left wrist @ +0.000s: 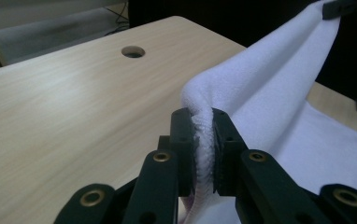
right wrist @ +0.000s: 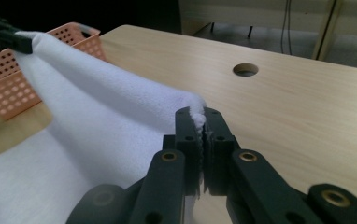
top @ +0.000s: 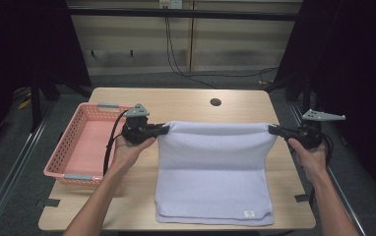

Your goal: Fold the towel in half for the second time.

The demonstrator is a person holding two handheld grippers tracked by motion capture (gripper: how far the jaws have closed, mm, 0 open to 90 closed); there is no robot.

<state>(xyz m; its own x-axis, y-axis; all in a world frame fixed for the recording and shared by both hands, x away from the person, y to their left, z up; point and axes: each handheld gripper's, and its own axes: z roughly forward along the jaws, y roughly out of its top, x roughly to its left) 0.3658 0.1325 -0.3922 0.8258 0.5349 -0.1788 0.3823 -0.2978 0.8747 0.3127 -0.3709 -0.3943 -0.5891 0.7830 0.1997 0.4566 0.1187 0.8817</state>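
Both my forearms come in from the near edge of the bench (top: 186, 101), spread wide, each hand wrapped around its tool from below. My left hand (top: 129, 147) sits left of the middle of the bench, just beside the pink basket (top: 85, 142) that stands along the left edge. Its left gripper (top: 165, 129) points level toward the right, the grey plate on top. My right hand (top: 309, 155) is out at the right edge, and the right gripper (top: 272, 130) points level toward the left, so the two tools face each other across the bench.

Between them hangs the white towel (top: 215, 167). My left fingers (left wrist: 186, 140) are clenched on its far left corner, with a thick fold of terry bunched between the pads. My right fingers (right wrist: 188, 135) are clamped on the far right corner, where a thinner tuft of cloth pokes up between them.

The towel's far edge is lifted off the bench and stretched nearly straight from one gripper to the other. From there the cloth slopes down toward me, and its near half lies flat on the bench, reaching close to the near edge, with a small label by its near right corner. A round hole (top: 215, 102) in the bench lies beyond the towel, toward the far edge.
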